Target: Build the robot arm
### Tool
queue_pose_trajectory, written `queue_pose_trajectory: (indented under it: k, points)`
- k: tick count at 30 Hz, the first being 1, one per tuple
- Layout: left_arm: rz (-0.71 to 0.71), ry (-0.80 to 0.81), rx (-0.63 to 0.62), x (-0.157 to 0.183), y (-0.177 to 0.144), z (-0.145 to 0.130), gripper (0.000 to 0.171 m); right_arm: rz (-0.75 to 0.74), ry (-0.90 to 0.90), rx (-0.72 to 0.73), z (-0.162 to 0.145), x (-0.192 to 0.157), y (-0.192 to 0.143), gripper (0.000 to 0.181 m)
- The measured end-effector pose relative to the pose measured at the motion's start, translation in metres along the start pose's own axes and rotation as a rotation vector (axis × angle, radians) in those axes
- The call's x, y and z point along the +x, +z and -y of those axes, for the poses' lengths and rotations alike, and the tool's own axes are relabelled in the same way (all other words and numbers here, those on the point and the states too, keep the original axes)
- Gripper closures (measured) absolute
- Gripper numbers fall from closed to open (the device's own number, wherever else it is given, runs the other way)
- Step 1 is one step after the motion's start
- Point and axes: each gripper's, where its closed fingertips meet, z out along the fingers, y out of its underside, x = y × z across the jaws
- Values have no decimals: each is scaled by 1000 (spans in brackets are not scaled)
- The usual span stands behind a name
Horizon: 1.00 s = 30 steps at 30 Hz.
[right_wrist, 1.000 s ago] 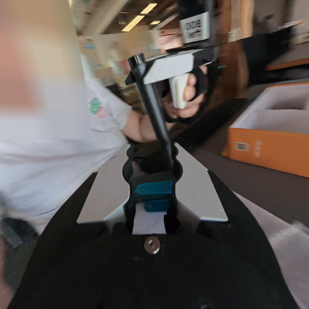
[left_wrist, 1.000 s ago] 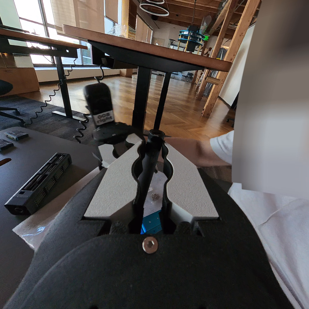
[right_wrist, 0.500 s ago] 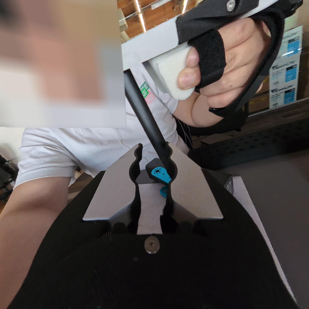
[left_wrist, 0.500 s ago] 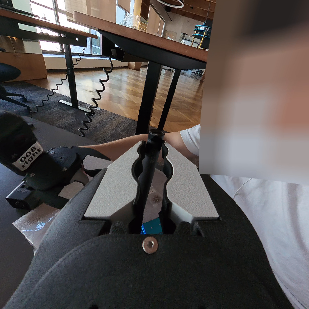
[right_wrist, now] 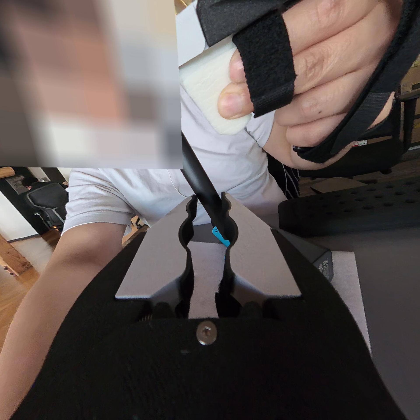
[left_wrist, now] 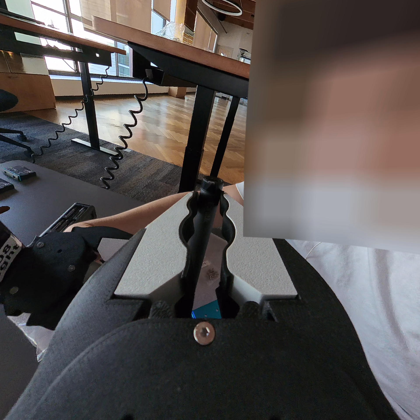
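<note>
My left gripper [left_wrist: 208,236] stays clamped on the black rod [left_wrist: 202,236], tilted upward. My right gripper [right_wrist: 208,227] stands open around the rod's lower end beside a blue part [right_wrist: 219,236], having drawn closer since earlier.

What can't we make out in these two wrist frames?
- Left wrist view: lower end of the black rod that the left gripper clamps, hidden behind the gripper body; only a corner of the blue part shows.
- Left wrist view: tiny screws, too small to count.
- Right wrist view: whether the right gripper grips anything; the rod only crosses its right finger. The blue part is mostly hidden.
</note>
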Motion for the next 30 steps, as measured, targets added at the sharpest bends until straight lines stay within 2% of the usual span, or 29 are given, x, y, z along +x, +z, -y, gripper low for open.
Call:
queue_pose_trajectory:
  k: [14,20,30]
  points:
    - [4,5,14,-1,-2,1,153,37,-37,10,0,0,-1,163]
    - [20,-14,30,-4,-10,1,154,-17,-46,20,4,6,-4,164]
    - [32,0,16,-5,-9,1,154,-15,-63,25,3,6,-4,165]
